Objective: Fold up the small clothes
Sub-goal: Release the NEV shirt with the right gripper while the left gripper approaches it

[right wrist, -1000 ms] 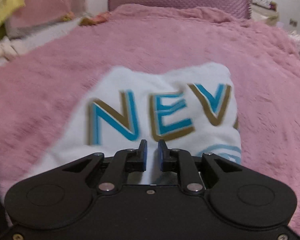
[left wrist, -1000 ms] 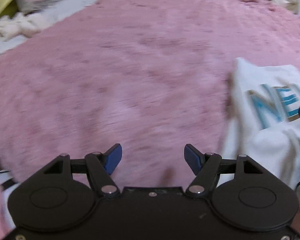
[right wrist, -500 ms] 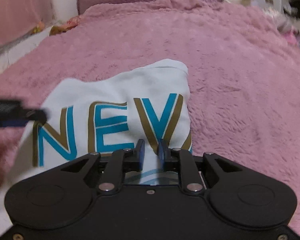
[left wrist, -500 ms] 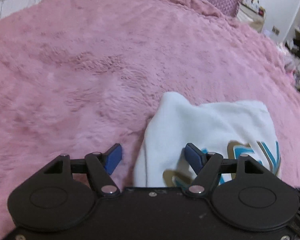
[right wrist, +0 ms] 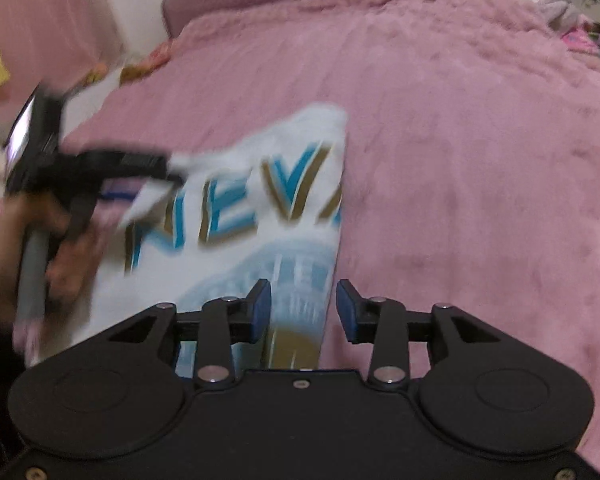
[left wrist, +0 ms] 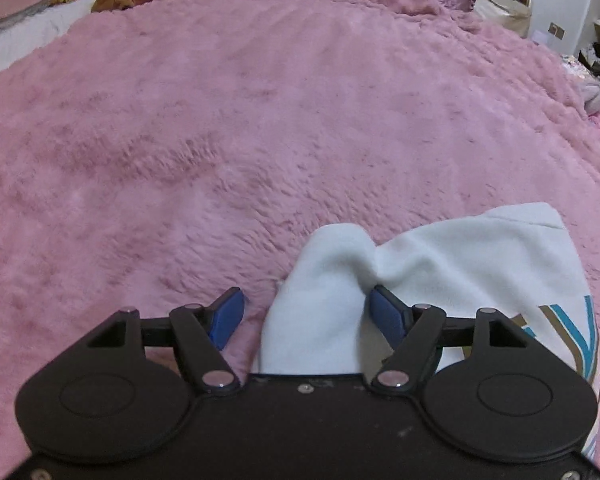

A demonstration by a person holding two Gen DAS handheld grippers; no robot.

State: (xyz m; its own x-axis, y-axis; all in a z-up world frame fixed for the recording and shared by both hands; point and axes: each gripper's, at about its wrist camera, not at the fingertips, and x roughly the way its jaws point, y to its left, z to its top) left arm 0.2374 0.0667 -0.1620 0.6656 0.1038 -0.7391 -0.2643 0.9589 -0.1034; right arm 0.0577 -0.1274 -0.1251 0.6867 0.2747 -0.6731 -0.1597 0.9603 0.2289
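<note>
The fluffy pink plush blanket (left wrist: 260, 128) covered the whole bed beneath me, and on it lay the small white fleece garment with blue-and-gold block letters (right wrist: 260, 208), folded into a narrow panel, its printed face up. My left gripper (left wrist: 306, 312) hung over the garment's plain upper corner, its blue pads spread wide; a soft hump of the fleece bulged up between them, touching the right pad but not pinched. My right gripper (right wrist: 303, 308) had just been opening, and its pads stood apart over the garment's right edge, cloth showing in the gap but gripped by neither. I judged the fleece light, limp and thick, likely to slump and bunch rather than hold a crease, though its nap should keep it from slipping on the plush. I reckoned the best hold was at the corners and along the folded edge, catching all layers together.
</note>
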